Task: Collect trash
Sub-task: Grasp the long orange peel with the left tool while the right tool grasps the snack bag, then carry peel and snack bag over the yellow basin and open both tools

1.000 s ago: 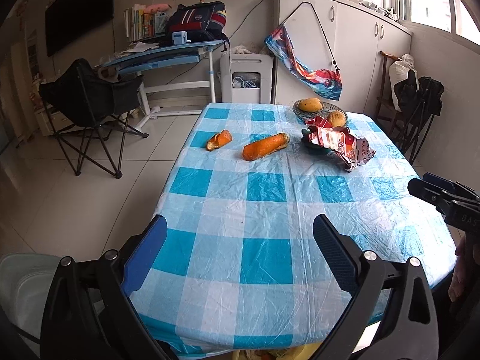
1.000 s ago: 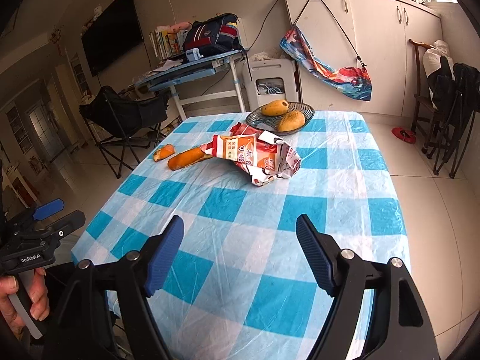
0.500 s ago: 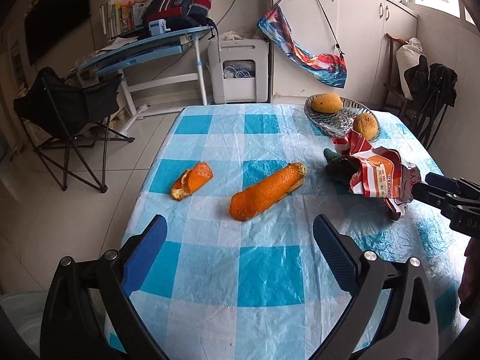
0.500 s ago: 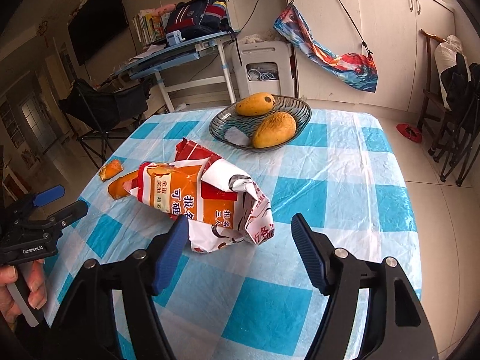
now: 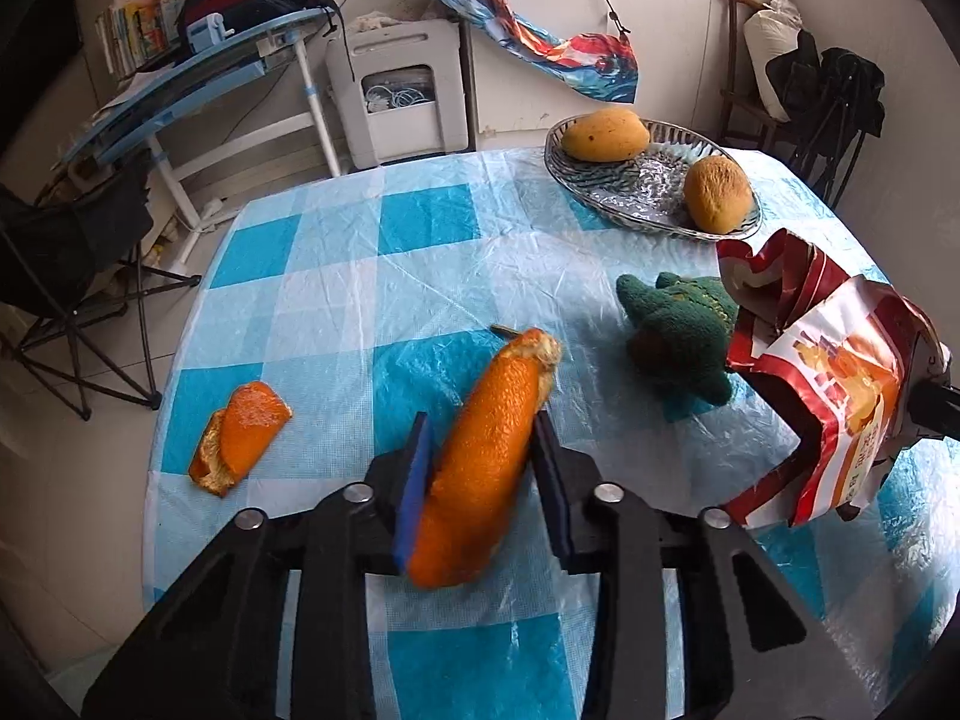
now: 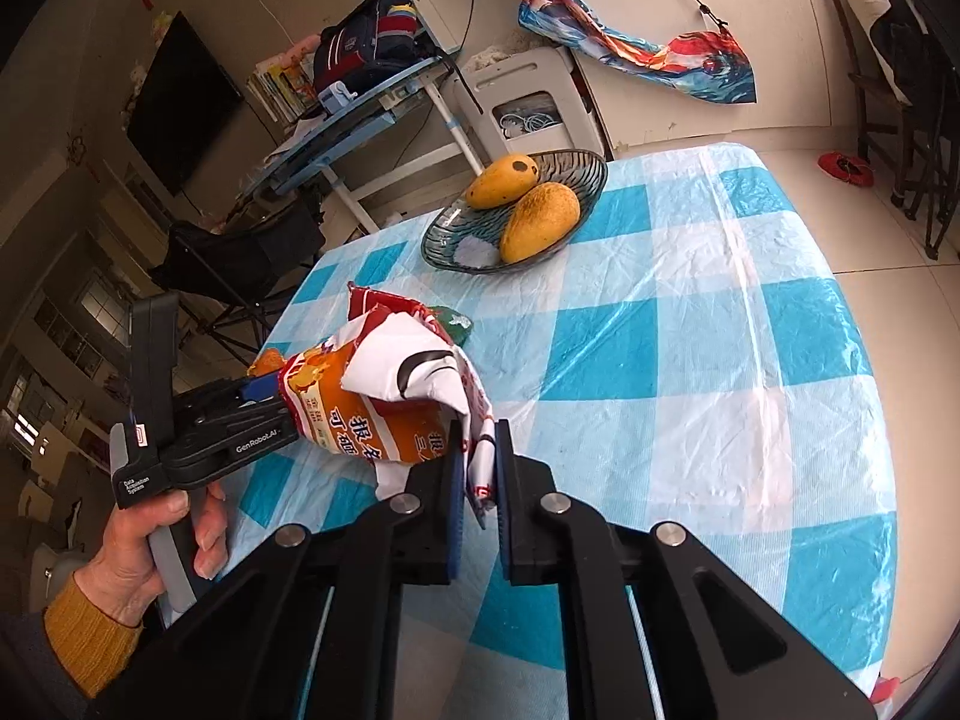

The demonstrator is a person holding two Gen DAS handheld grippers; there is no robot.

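Observation:
My left gripper [image 5: 480, 438] is shut on a long orange peel [image 5: 486, 456] on the blue-checked tablecloth [image 5: 420, 276]. A smaller orange peel [image 5: 240, 444] lies to its left near the table edge. My right gripper [image 6: 477, 456] is shut on the corner of a crumpled red, orange and white snack bag [image 6: 384, 396], held just above the cloth. The bag also shows at the right of the left wrist view [image 5: 834, 396]. The left gripper body [image 6: 204, 438] and hand show at the left of the right wrist view.
A green plush toy [image 5: 684, 336] lies between peel and bag. A glass dish [image 5: 642, 192] with two mangoes [image 5: 606, 135] stands at the far right of the table. A folding chair [image 5: 66, 264], a desk and cabinets stand beyond the table.
Both grippers moved forward and closed: the left on the long orange peel, the right on the snack bag. The bag has shifted, uncovering the green plush toy.

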